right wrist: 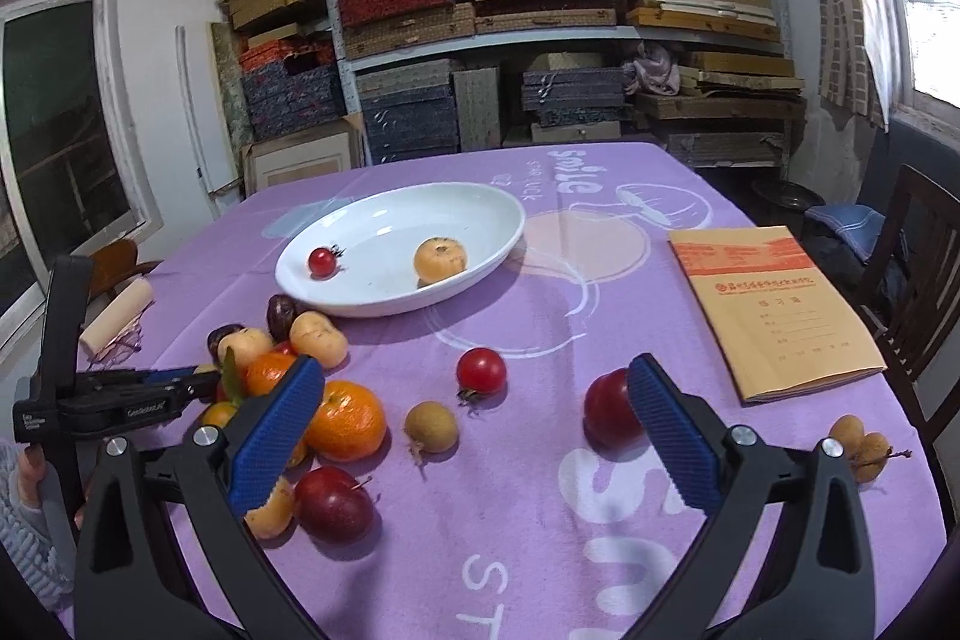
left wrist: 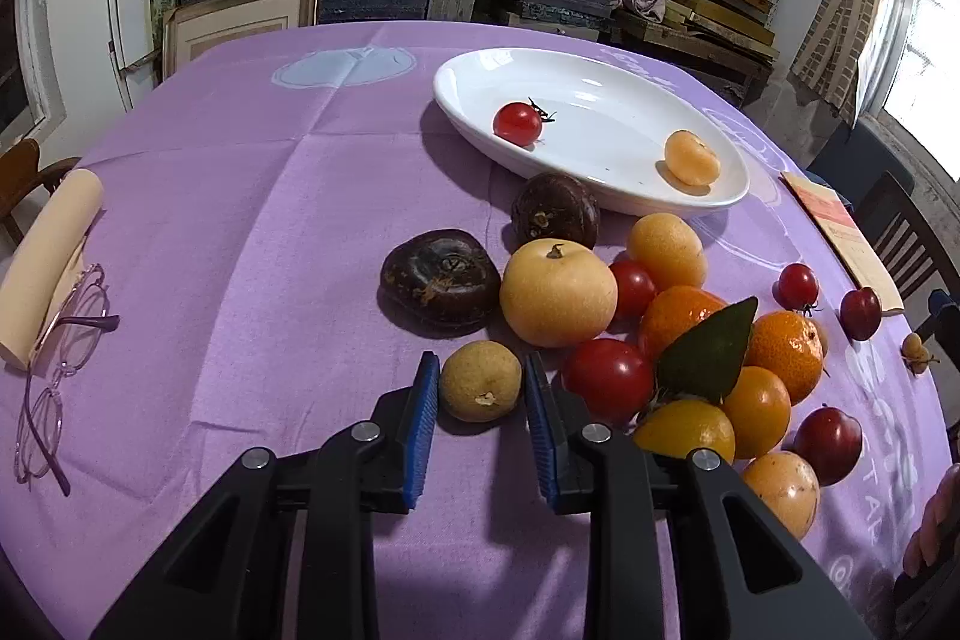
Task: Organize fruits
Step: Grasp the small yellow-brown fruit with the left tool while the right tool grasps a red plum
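A white oval plate (left wrist: 600, 199) (right wrist: 504, 220) on the purple cloth holds a cherry tomato (left wrist: 517, 123) (right wrist: 322, 261) and a peeled mandarin (left wrist: 692, 158) (right wrist: 440, 258). In front of it lies a heap of fruit: a pear (left wrist: 558, 292), oranges (left wrist: 783, 346) (right wrist: 347, 419), tomatoes (left wrist: 607, 379), dark water chestnuts (left wrist: 441, 277). My left gripper (left wrist: 480, 391) is open, its pads on either side of a tan longan (left wrist: 480, 381), small gaps showing. My right gripper (right wrist: 474, 430) is wide open above the cloth, a longan (right wrist: 431, 426) and a tomato (right wrist: 480, 370) between its fingers, a plum (right wrist: 609, 412) by the right pad.
Glasses (left wrist: 60, 352) and a cream roll (left wrist: 48, 262) lie at the table's left. An orange notebook (right wrist: 774, 304) lies at the right, twin longans (right wrist: 864, 445) near it. A plum (right wrist: 333, 505) sits near the front. Chairs stand by the table's edges, shelves behind.
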Tool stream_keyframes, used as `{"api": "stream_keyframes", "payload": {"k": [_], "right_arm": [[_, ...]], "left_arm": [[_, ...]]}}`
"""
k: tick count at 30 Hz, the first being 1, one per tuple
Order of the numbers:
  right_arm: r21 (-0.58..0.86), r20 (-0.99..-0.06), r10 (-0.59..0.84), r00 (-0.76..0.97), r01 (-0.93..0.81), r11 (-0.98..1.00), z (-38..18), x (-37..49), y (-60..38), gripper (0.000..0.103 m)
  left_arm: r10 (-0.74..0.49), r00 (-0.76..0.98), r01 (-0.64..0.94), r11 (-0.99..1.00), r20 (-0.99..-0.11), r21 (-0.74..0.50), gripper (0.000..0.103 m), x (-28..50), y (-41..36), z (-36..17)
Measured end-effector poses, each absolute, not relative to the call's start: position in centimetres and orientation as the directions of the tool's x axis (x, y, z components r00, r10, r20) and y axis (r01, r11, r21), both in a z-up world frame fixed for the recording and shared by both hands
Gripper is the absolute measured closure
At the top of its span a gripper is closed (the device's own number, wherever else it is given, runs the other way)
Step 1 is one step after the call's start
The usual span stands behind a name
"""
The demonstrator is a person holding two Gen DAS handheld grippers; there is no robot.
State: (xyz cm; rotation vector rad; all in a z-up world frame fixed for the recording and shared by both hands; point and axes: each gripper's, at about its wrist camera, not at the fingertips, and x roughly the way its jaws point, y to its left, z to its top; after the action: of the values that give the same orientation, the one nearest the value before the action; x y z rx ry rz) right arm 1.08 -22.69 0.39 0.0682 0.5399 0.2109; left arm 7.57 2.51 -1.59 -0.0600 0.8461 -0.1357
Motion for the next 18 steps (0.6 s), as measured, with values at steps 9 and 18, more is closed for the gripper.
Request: {"api": "stream_keyframes", "payload": {"k": [9,18], "right_arm": [[0.057,-0.593,0.265,0.760,-0.288,0.956,-1.6,-0.5,-19.2,0.004],[0.151,-0.699,0.272,0.661,-0.236,0.960,-3.4,1.6,-19.5,0.019]], "left_arm": [[-0.077,0.708,0.036,0.997,-0.702,-0.074,0.074,4.6,4.0,-0.9],[-0.096,0.701,0.047,0.995,-0.707,-0.088,0.074,4.3,4.0,-1.0]]}}
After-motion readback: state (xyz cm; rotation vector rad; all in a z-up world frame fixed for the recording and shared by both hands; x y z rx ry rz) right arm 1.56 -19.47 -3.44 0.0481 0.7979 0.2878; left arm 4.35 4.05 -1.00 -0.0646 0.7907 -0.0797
